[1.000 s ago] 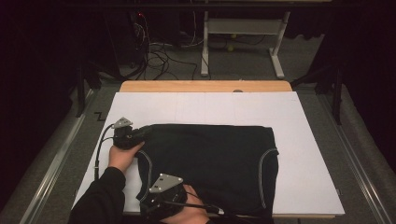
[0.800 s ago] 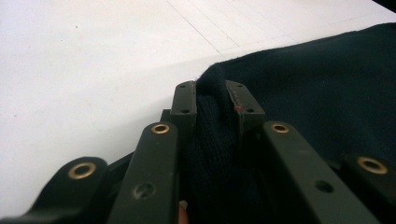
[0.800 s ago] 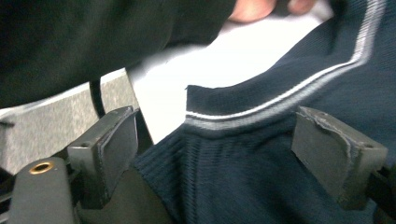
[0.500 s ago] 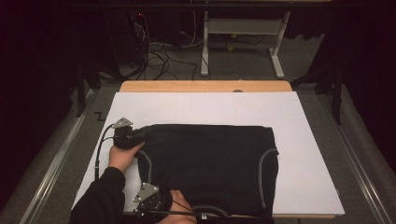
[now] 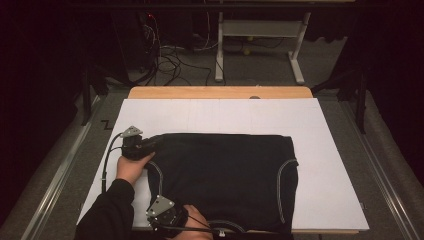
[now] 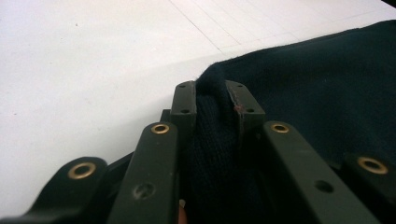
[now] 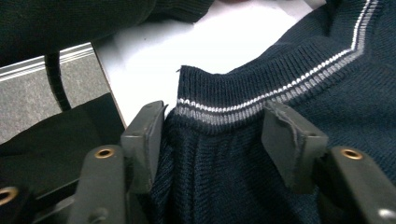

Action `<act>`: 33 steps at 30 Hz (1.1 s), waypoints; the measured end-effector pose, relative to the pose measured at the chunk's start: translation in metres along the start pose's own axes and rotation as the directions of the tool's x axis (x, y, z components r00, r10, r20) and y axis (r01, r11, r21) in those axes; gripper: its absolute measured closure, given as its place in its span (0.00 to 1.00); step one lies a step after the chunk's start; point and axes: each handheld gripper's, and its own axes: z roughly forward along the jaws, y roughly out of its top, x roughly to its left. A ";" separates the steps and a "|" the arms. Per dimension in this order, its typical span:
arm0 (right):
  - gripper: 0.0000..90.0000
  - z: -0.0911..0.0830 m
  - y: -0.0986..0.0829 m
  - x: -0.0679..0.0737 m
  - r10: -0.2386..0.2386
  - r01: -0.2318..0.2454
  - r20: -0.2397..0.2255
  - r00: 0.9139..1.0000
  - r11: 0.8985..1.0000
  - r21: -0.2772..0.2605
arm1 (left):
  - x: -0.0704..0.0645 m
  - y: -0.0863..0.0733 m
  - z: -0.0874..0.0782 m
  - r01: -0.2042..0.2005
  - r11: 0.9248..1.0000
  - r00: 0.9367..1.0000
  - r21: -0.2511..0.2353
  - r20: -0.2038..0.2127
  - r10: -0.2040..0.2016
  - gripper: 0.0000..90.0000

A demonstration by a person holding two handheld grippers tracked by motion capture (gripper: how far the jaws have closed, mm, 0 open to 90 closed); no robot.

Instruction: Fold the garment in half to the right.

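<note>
Left gripper view, sweater [image 6: 322, 88] corner pinched in left claw [image 6: 212, 100]

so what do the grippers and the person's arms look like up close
Both grippers, left and right, are black with flat jaw bars, brass-ringed screw holes and a grey three-cornered plate on top. A black cable trails from the left one. The left arm wears a black sleeve.

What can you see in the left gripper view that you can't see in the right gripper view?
The left gripper view shows the left gripper with its fingers pinched shut on a plain dark fold of the sweater, with wide white table cover beyond. The right gripper view shows the right gripper with its fingers apart around a ribbed edge with a white stripe, plus a dark sleeve. Both show the same navy knit on the white cover.
</note>
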 end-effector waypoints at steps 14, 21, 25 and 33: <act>0.82 -0.003 0.001 -0.003 -0.026 0.026 0.028 0.999 1.000 -0.001 | 0.000 0.001 0.001 0.006 1.000 1.000 0.011 -0.023 -0.006 0.80; 0.85 -0.015 0.003 -0.004 -0.047 0.049 0.030 0.998 0.998 -0.046 | 0.002 0.002 0.003 0.025 0.999 1.000 0.029 -0.012 -0.025 0.80; 0.85 -0.023 0.005 -0.005 -0.057 0.060 0.034 0.998 0.995 -0.083 | 0.002 0.002 0.004 0.030 0.999 0.999 0.033 -0.017 -0.029 0.80; 0.85 -0.041 0.008 -0.012 -0.040 0.042 0.017 0.999 0.987 -0.157 | -0.003 0.004 0.002 0.008 1.000 0.998 0.015 -0.066 -0.007 0.80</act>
